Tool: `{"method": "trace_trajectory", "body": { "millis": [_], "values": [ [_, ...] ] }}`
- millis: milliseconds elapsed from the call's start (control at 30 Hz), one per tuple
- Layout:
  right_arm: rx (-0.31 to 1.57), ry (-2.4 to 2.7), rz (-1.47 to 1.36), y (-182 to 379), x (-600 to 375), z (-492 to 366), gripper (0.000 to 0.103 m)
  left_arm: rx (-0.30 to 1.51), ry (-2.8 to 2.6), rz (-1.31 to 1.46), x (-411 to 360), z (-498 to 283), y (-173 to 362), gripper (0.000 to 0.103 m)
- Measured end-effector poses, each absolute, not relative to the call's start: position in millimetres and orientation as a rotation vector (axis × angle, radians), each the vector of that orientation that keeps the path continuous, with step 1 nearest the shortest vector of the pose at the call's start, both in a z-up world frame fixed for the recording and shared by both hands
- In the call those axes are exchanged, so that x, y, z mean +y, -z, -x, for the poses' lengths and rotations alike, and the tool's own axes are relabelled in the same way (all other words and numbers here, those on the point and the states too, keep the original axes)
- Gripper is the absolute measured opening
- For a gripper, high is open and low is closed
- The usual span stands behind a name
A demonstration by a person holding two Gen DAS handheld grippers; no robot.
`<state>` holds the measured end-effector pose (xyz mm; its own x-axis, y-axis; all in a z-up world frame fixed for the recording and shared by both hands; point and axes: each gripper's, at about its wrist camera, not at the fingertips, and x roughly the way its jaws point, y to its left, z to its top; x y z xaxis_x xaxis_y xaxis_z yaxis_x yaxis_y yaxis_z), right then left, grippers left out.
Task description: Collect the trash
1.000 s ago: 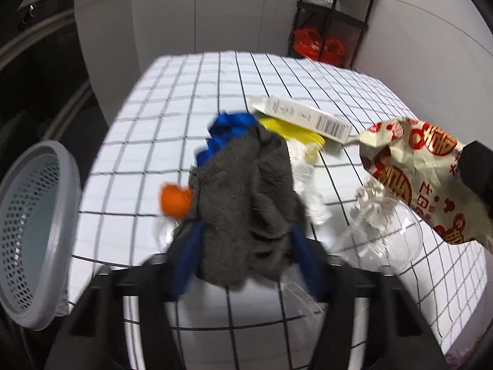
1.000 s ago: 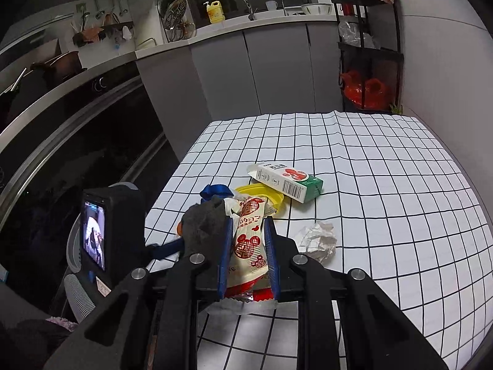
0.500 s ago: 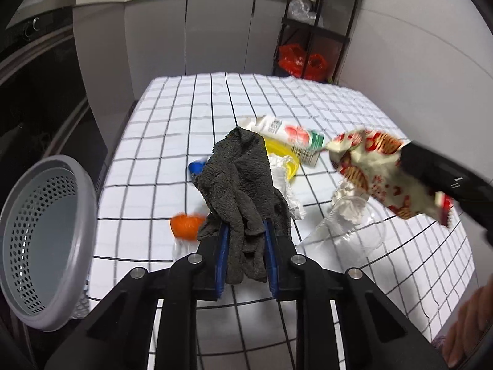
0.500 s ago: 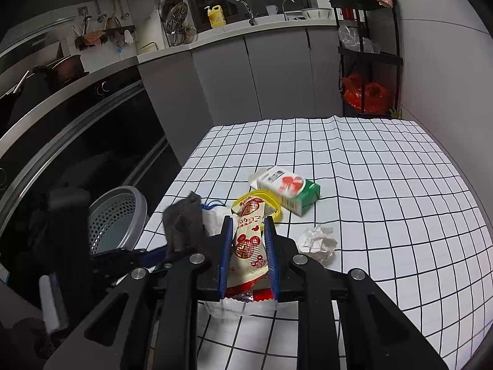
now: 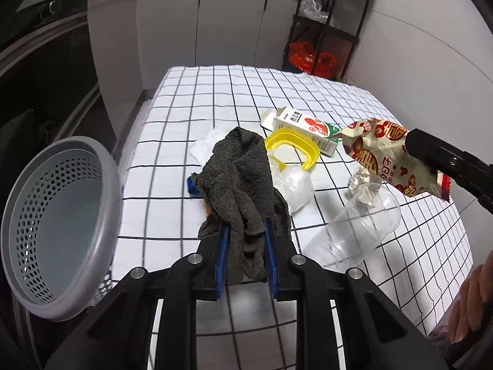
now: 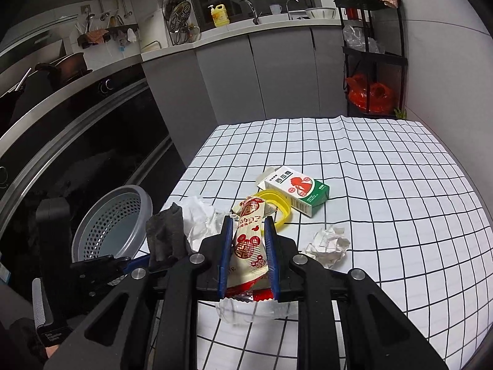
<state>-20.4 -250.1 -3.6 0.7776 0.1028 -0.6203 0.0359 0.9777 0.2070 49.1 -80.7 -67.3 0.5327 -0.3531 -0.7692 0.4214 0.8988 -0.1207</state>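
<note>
My left gripper (image 5: 245, 231) is shut on a dark grey cloth (image 5: 243, 182) and holds it above the table's near left edge. My right gripper (image 6: 248, 225) is shut on a red and cream snack wrapper (image 6: 249, 243); the wrapper also shows in the left wrist view (image 5: 388, 157). A grey perforated basket (image 5: 58, 225) stands off the table's left edge; it also shows in the right wrist view (image 6: 114, 222). On the checked tablecloth (image 5: 215, 98) lie a small carton (image 5: 305, 128), a yellow lid (image 5: 292, 151), a clear plastic cup (image 5: 354, 228), crumpled paper (image 6: 326, 243) and white tissue (image 6: 197, 215).
A blue cap (image 5: 193, 185) peeks from behind the cloth. A black shelf rack (image 6: 372, 49) with red bags stands past the table's far right corner. Grey cabinets (image 6: 262, 74) and a dark oven front (image 6: 77, 141) lie behind and left. A bare hand (image 5: 471, 302) is at lower right.
Both grippers have lifted and drawn back toward the near edge with the cloth and the wrapper held. The basket shows more fully on the left.
</note>
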Motion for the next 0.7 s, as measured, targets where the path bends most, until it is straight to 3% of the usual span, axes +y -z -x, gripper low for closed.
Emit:
{"method": "trace_trajectory", "body": {
  "millis": [700],
  "values": [
    [0.657, -0.118, -0.19, -3.0, -207.2, 6.3, 0.02, 0.776, 0.408, -0.002, -6.3, -37.4, 20.9, 0.021]
  ]
}}
